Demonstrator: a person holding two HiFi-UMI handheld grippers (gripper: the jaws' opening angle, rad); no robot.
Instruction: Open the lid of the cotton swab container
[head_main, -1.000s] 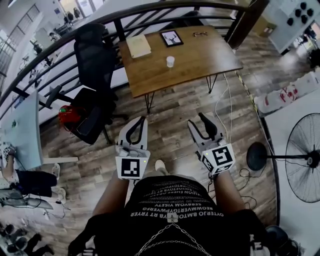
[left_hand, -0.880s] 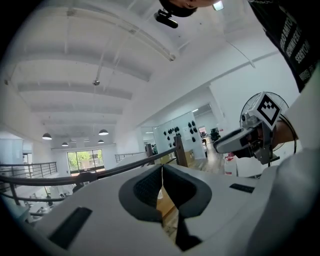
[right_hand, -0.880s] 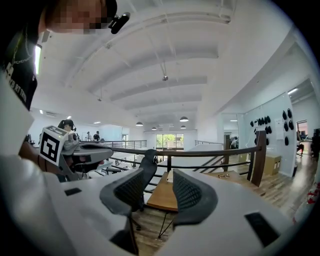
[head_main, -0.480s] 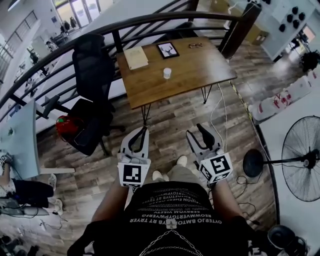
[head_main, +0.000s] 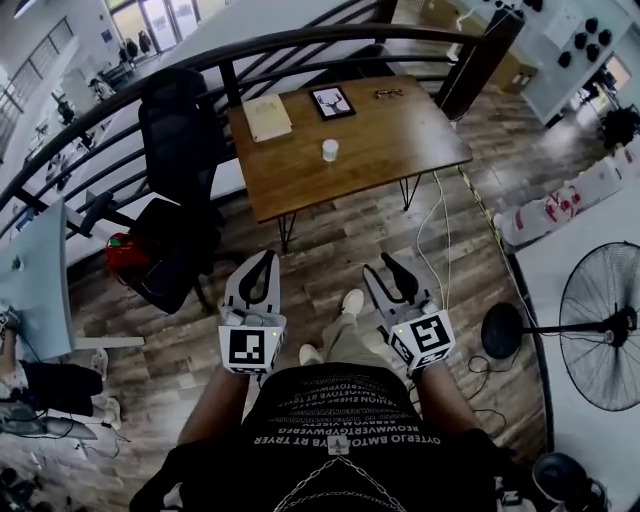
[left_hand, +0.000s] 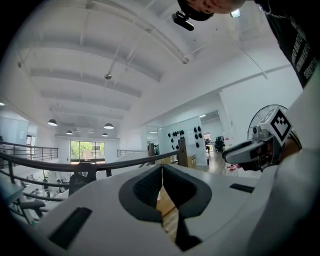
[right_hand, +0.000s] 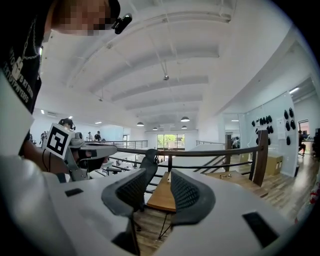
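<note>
On the brown wooden counter (head_main: 395, 125) stands the small white cylindrical swab container (head_main: 329, 150), well apart from the closed, empty left tongs (head_main: 264, 260) and the parted, empty right tongs (head_main: 379, 266), just now narrowing.

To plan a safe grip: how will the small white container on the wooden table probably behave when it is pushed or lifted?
The white container looks small against the wooden table, so it is probably light and may slide when pushed. It stands upright and looks round; a high push could tip it, and then it might roll.
</note>
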